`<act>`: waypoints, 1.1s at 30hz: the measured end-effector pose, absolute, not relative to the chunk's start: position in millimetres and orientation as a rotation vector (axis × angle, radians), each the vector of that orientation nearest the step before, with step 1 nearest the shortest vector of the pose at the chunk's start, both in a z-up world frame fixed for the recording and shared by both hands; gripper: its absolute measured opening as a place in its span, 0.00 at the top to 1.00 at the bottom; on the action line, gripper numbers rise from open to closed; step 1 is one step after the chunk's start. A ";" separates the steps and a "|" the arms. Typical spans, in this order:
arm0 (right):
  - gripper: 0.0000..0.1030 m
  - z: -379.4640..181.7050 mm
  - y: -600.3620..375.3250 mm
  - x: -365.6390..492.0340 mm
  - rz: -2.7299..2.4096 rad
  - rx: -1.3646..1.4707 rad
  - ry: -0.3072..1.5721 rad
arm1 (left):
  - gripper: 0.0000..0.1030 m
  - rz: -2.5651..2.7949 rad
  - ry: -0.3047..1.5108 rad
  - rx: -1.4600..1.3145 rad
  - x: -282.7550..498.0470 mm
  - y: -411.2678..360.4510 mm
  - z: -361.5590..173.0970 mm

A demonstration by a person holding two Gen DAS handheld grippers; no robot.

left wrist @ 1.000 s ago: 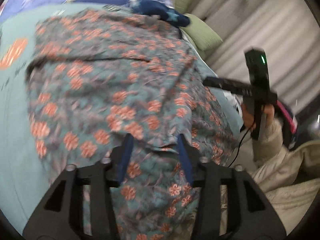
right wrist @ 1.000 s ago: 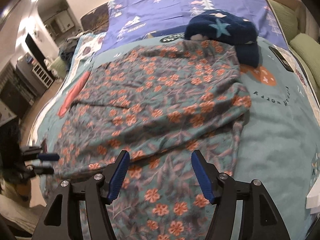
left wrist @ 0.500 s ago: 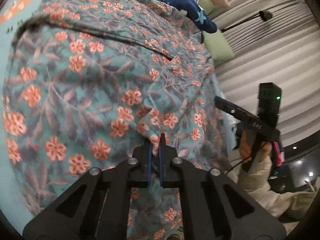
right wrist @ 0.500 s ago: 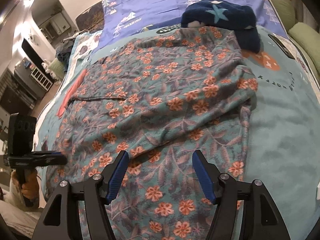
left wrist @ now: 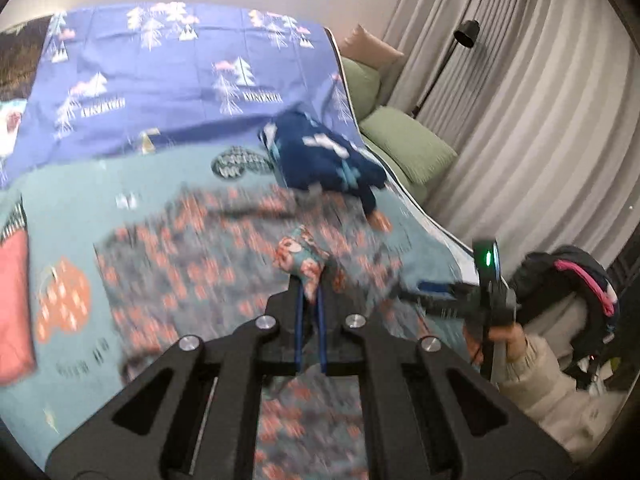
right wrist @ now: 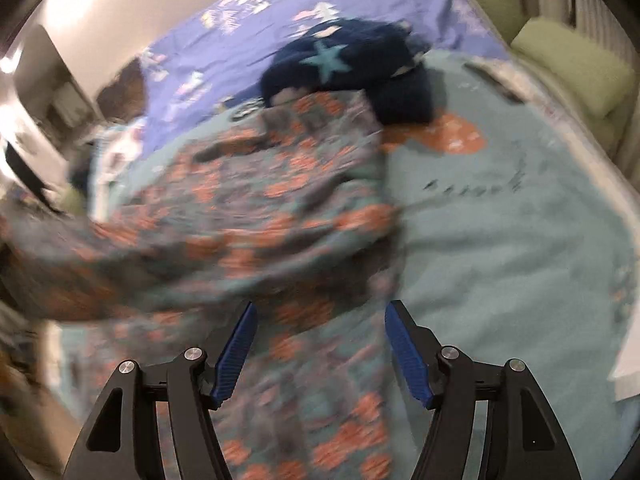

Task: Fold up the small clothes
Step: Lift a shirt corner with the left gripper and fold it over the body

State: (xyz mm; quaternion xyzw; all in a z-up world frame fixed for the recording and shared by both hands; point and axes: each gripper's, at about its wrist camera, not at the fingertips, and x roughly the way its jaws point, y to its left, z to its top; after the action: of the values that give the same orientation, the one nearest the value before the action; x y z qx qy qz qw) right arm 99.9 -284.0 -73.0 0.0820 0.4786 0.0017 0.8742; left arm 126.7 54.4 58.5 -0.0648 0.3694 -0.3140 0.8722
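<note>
Cloth is what we are dealing with here: the floral garment (left wrist: 208, 264) looks thin, limp and light, so we judge it will drape and slide wherever it is pulled and will not keep a crease unless it is laid flat. It lies spread across the teal blanket (left wrist: 80, 200) on the bed, just short of a dark blue star-patterned garment (left wrist: 324, 156) near the far end. For a piece like this we would take hold at an edge or a corner, since a pinch in the middle only bunches it.

On the left, the left gripper (left wrist: 310, 292) has its fingers (left wrist: 298, 320) pressed together on a small tuft of the floral fabric, which pokes up between the tips while the rest of the cloth trails below, blurred.

Further right, the right gripper (right wrist: 320, 336) has its fingers (right wrist: 236, 348) well apart with nothing clamped. They hover over the near strip of the floral garment (right wrist: 248, 216), close to its right edge where the bare blanket (right wrist: 500, 240) begins; we cannot tell whether the tips touch the cloth. That edge looks to us like the natural second hold for the fold.
</note>
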 end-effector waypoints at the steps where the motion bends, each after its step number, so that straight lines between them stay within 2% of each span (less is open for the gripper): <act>1: 0.34 -74.1 -281.8 103.7 -0.027 0.127 1.001 | 0.94 -0.648 0.772 -0.136 140.4 50.6 61.8; 7: 0.35 -91.8 -285.4 137.6 -0.089 0.073 0.998 | 0.94 -0.575 0.780 -0.139 186.2 55.9 67.1; 9: 0.49 -94.2 -292.7 142.4 -0.163 0.063 0.978 | 0.94 -0.547 0.787 -0.158 196.8 64.7 63.3; 10: 0.61 -94.1 -301.4 141.9 -0.215 0.076 0.963 | 0.94 -0.540 0.797 -0.179 201.1 71.1 60.5; 14: 0.61 -98.9 -336.5 131.5 -0.206 0.311 0.955 | 0.94 -0.546 0.860 -0.242 211.8 84.7 37.7; 16: 0.57 -103.3 -350.4 126.7 -0.193 0.394 0.960 | 0.94 -0.544 0.874 -0.238 214.2 81.8 31.1; 18: 0.57 -100.8 -356.6 119.7 -0.177 0.447 0.952 | 0.94 -0.543 0.875 -0.218 214.6 75.8 27.5; 24: 0.55 -66.5 -322.4 99.1 -0.119 0.244 0.893 | 0.94 -0.554 0.894 -0.220 217.3 70.3 22.3; 33: 0.54 -65.4 -242.5 120.0 0.161 0.104 0.906 | 0.94 -0.506 0.879 -0.195 208.5 81.6 36.0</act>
State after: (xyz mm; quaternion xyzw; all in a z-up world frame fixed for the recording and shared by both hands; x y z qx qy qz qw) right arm 120.0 -242.5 -65.4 0.0503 0.4368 0.0777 0.8948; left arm 208.5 81.6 36.0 -0.0934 0.4204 -0.2417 0.8696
